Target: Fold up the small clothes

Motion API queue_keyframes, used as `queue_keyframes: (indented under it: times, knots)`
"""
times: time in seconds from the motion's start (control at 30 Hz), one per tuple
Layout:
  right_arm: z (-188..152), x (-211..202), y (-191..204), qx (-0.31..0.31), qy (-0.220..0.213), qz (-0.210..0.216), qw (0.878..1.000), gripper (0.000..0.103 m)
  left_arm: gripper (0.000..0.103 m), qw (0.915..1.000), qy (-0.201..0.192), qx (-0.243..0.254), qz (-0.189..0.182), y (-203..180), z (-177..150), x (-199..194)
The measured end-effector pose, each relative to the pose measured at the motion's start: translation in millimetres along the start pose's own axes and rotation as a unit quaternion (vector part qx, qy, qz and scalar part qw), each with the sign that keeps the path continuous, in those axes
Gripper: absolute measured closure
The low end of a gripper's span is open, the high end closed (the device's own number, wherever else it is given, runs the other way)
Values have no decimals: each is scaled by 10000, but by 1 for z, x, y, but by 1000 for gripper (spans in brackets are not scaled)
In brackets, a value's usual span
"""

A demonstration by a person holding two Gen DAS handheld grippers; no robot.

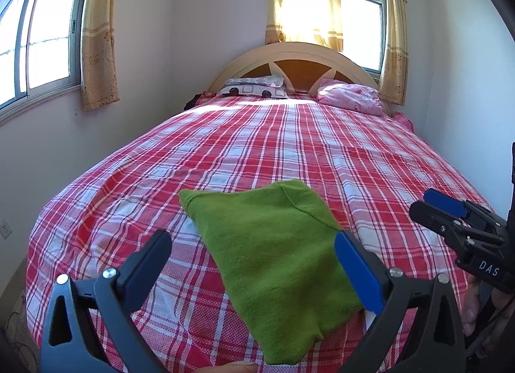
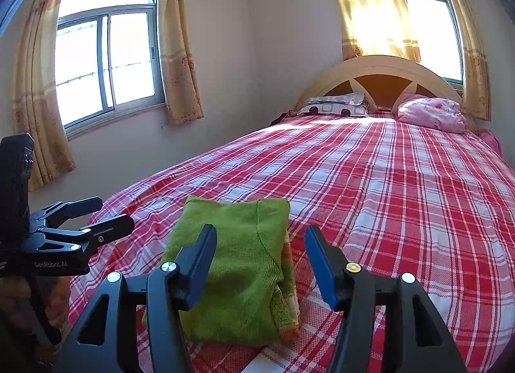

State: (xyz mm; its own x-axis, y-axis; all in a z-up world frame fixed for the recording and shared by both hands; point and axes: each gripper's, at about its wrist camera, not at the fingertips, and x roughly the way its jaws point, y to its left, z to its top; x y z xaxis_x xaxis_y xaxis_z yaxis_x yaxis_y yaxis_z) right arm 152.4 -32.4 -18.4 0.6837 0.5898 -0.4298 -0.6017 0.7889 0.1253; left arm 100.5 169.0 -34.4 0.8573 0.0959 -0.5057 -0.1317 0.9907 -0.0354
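A small green knitted garment (image 1: 273,257) lies folded into a compact rectangle on the near end of the red plaid bed (image 1: 257,147). It also shows in the right wrist view (image 2: 238,263), with an orange-trimmed edge at its right side. My left gripper (image 1: 252,245) is open and empty, held above the garment with its fingers either side of it. My right gripper (image 2: 260,244) is open and empty above the garment's right part. Each gripper shows in the other's view: the right one (image 1: 450,215) and the left one (image 2: 93,218).
The plaid bed (image 2: 386,179) runs back to a curved wooden headboard (image 1: 296,60). A patterned pillow (image 1: 254,87) and a pink pillow (image 1: 351,97) lie at the head. Curtained windows (image 2: 106,60) stand on the left and back walls.
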Motion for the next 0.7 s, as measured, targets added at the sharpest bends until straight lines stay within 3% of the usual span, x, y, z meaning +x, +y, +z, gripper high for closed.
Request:
queue_keyframes:
  times: [0.27,0.7]
  knots:
    - [-1,-2,1,-36,-41,8,10000,45,0,9995,-126,91,284,-1,3,-4]
    - [-8,2,2,-76,58,73,9999,45,0,9988,-167,94,453,4,1,1]
